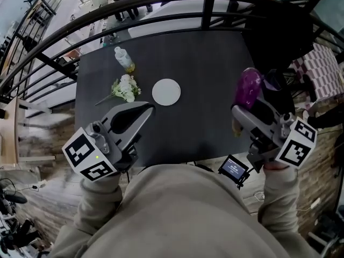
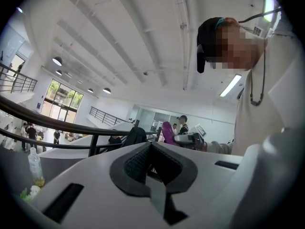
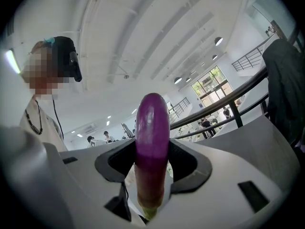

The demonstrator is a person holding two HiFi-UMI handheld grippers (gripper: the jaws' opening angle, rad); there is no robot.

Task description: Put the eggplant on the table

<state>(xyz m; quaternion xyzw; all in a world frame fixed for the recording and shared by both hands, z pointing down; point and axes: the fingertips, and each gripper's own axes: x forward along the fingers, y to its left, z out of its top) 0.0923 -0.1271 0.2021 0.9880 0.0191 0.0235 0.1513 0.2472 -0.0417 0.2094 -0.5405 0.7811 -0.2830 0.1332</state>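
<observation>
A purple eggplant (image 1: 248,86) is held upright over the right side of the black table (image 1: 204,58), with my right gripper (image 1: 243,110) shut on its lower half. In the right gripper view the eggplant (image 3: 152,128) stands between the two dark pads, its greenish stem end pointing down. My left gripper (image 1: 146,109) hovers over the table's front left part, its jaws shut with nothing between them; its pads (image 2: 143,161) meet at the tip. The left gripper view also shows the eggplant (image 2: 167,131) far off.
A white plate (image 1: 166,92) lies mid-table, with a small bunch of white flowers (image 1: 125,88) and a clear bottle (image 1: 124,59) to its left. A black railing (image 1: 161,4) curves behind the table. A dark jacket (image 1: 279,36) hangs at the right.
</observation>
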